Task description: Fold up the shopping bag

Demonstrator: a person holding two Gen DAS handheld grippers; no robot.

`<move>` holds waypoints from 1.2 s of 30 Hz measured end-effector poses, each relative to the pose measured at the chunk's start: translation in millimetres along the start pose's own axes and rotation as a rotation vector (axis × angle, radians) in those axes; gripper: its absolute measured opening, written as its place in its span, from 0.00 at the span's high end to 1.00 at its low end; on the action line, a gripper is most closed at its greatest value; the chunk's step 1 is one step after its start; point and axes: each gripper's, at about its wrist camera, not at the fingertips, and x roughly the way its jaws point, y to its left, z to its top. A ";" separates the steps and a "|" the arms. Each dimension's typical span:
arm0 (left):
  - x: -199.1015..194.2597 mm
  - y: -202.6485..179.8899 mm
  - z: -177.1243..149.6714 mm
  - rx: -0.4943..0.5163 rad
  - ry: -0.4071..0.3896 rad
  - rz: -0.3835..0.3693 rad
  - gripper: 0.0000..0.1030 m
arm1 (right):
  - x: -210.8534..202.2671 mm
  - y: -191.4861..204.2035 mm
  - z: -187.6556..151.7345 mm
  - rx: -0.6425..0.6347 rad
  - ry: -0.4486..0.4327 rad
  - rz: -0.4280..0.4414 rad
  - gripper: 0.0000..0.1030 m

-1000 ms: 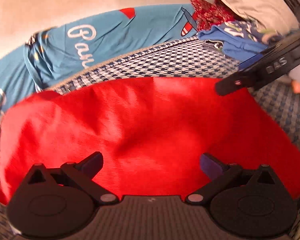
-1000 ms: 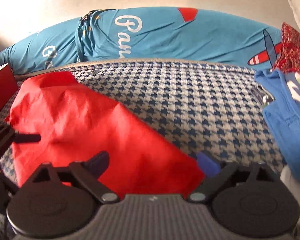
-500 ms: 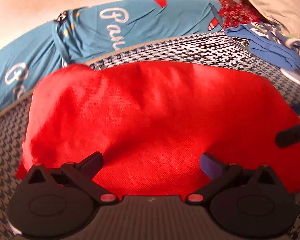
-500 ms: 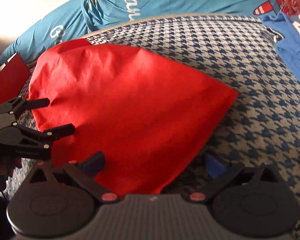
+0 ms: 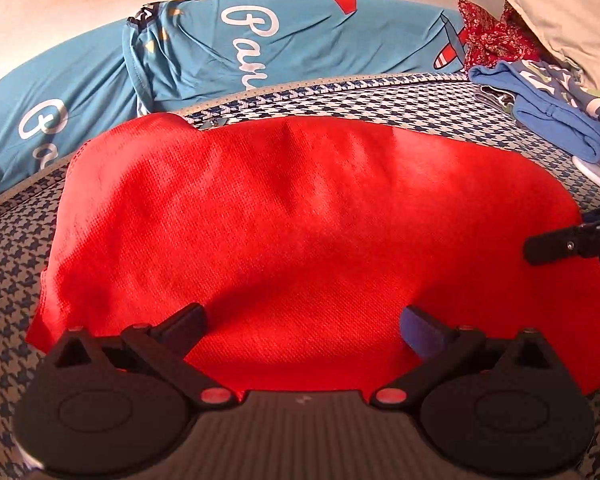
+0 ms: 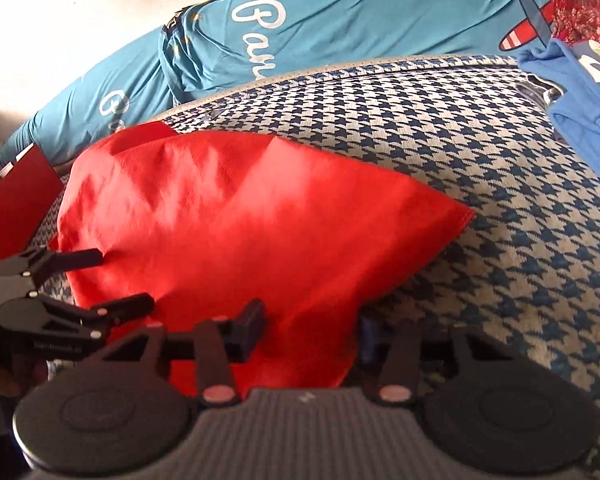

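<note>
The red shopping bag [image 5: 300, 220] lies spread flat on the houndstooth bed cover [image 6: 500, 220]. My left gripper [image 5: 304, 318] is open wide, its fingers over the bag's near edge with red cloth between and below them. In the right wrist view the bag [image 6: 228, 220] tapers to a corner at the right. My right gripper [image 6: 310, 320] is closing its jaws around the bag's near corner, which bunches between them; a gap remains. The left gripper [image 6: 112, 280] shows at the left of that view, and a right gripper finger [image 5: 548, 246] shows at the right edge of the left wrist view.
A blue printed sheet [image 5: 260, 40] covers the bed's far side. Blue clothes [image 6: 580, 120] and a red patterned cloth [image 5: 496, 36] lie at the far right, with a grey pillow [image 5: 560, 12] behind. A dark red box [image 6: 16, 208] stands at the left.
The right gripper's jaws have come in from wide open around the bag's near corner. Both grippers moved closer over the bag. The left view has rolled level.
</note>
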 end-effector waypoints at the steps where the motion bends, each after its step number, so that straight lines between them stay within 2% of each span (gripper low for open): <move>1: 0.5 -0.9 0.4 -0.001 0.001 0.003 0.00 | 0.2 1.7 5.8 -0.036 -0.005 -0.005 0.68; 8: 4.8 -14.0 3.4 -0.011 0.011 -0.025 0.00 | 9.0 -10.9 44.7 -0.190 -0.008 0.006 0.71; 16: 15.1 -35.8 8.9 -0.001 0.001 -0.039 0.00 | 43.2 -36.2 77.3 -0.221 0.018 0.015 0.74; 18: 15.9 -36.5 10.0 0.015 0.000 -0.044 0.00 | 50.5 -44.5 78.8 -0.138 0.057 0.012 0.67; 20: 15.7 -32.5 12.4 0.060 0.005 -0.056 0.00 | 50.6 -47.8 73.1 -0.074 0.090 0.033 0.37; 21: 15.2 -31.0 13.4 0.068 0.009 -0.041 0.00 | 44.6 -42.0 66.9 -0.094 0.081 0.039 0.29; 24: 10.4 -25.9 14.9 0.112 0.005 0.069 0.00 | 30.7 -26.3 52.1 -0.147 0.063 0.041 0.26; 26: 7.1 -21.0 12.5 0.122 0.005 0.101 0.00 | 24.7 -16.6 41.9 -0.150 0.069 0.025 0.25; 28: 3.7 -14.2 8.5 0.100 0.012 0.107 0.00 | 19.5 -10.9 35.7 -0.155 0.056 0.010 0.26; 30: 0.6 -7.9 4.3 0.086 0.020 0.117 0.00 | 12.2 -7.0 33.1 -0.181 0.033 -0.011 0.32; 32: -1.9 -0.9 -0.5 0.069 0.027 0.135 0.00 | 5.0 -3.5 30.5 -0.205 0.011 -0.030 0.50; 34: -2.1 6.6 -3.9 0.050 0.031 0.159 0.00 | 1.2 -4.9 27.2 -0.200 0.018 -0.020 0.60; 36: -0.6 13.7 -5.3 0.027 0.035 0.186 0.00 | 3.9 -4.6 23.2 -0.210 0.051 0.003 0.64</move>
